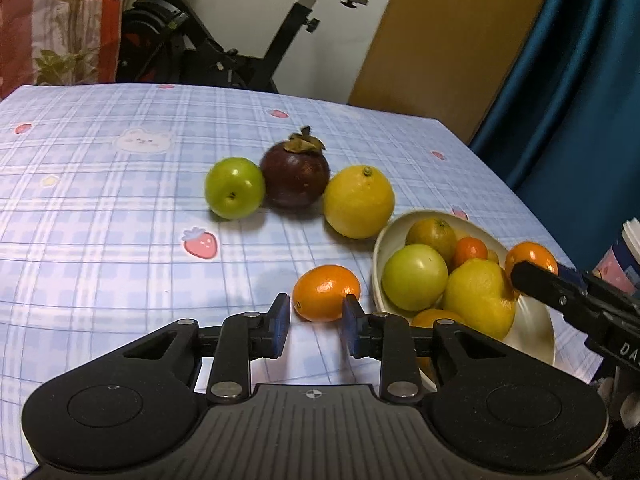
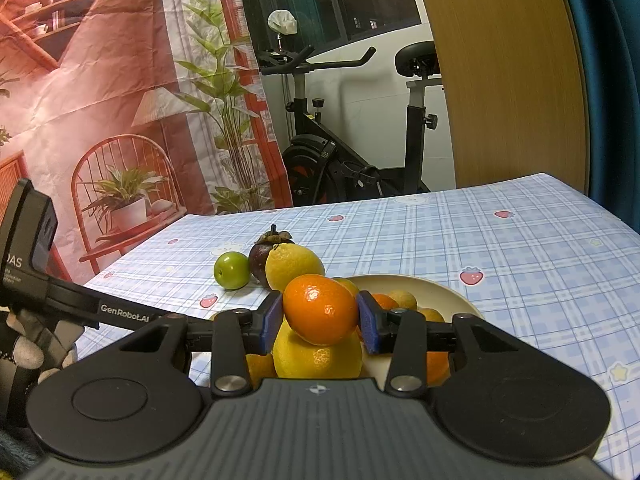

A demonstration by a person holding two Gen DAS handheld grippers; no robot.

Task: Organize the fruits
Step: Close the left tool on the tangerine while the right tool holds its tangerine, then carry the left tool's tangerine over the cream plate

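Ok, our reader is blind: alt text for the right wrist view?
The right gripper clamps a small orange in its blue-padded fingers above a cream bowl of citrus fruit. Behind it on the checked tablecloth lie a lemon, a mangosteen and a green fruit.

Exercise bike behind table. Printed backdrop at left, wood panel and blue curtain at right. Checked tablecloth with strawberries.
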